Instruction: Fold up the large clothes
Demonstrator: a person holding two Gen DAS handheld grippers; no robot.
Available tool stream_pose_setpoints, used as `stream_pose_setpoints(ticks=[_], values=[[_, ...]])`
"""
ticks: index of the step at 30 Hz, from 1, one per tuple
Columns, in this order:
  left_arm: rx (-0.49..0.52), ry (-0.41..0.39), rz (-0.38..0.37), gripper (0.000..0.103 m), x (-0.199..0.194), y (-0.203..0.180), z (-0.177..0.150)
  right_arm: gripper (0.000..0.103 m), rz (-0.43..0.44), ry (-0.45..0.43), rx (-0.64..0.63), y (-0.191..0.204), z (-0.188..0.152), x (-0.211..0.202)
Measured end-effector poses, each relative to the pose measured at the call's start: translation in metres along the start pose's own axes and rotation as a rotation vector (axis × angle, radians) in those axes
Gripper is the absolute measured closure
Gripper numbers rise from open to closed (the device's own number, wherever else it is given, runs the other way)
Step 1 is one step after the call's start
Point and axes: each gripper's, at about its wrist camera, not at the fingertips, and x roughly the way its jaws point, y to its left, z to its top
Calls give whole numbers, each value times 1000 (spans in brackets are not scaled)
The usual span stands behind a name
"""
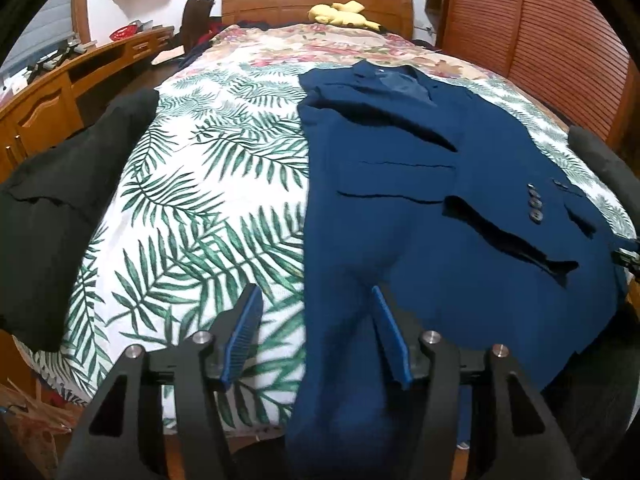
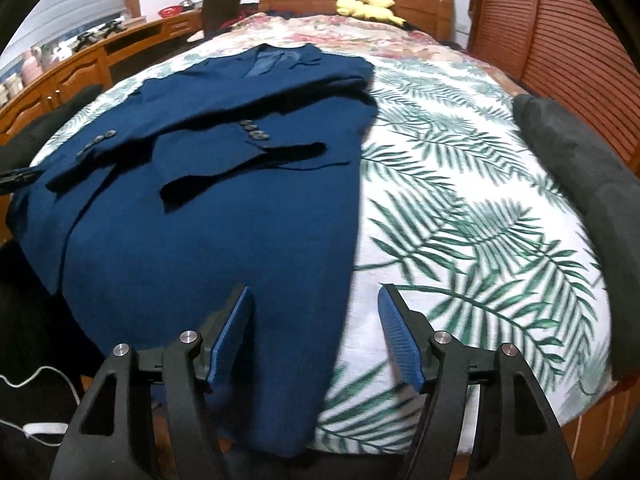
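A dark blue suit jacket (image 1: 420, 208) (image 2: 208, 208) lies flat on the bed, collar toward the headboard. Both sleeves are folded across its front, and their cuff buttons (image 1: 534, 204) show. Its hem hangs over the near edge of the bed. My left gripper (image 1: 316, 320) is open at the hem's left side. Its right fingertip (image 1: 384, 312) is over the blue cloth and its left one over the sheet. My right gripper (image 2: 316, 320) is open at the hem's right side, with the jacket's edge running between its pads. Neither pad pair presses the cloth.
The palm-leaf sheet (image 1: 208, 208) (image 2: 460, 208) covers the bed. A black garment (image 1: 60, 200) lies on the bed's left edge and a dark grey one (image 2: 580, 184) on its right. A yellow plush toy (image 1: 340, 14) sits by the wooden headboard. A desk (image 1: 60, 92) stands left, louvred doors (image 2: 560, 40) right.
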Motion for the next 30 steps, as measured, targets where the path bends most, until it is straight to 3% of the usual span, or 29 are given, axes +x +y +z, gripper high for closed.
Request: stream_pose_setpoints(ticks=[6,18,20,22,26,30], values=[[6,-30,-50,67,-15,-7,-14,41,99,-23,-4,14,7,-5],[3,8,-33,69,-20,-2,-28,42,88,-2,4,16,-2,-4],[-4,11,-66,78,-21,-3,-30,43,80,-2,5,18,-3,-3],[-11,11,-84,84,-24,-5,-30,47,66,-7,0,20,-4,-2],[6,3,-79,87,-29,-10,-30,74,70,-30,20,16,-1,-6],[4,25,-58,87,-25,-7,-34,77,77,-25,21,13,-1,-5]])
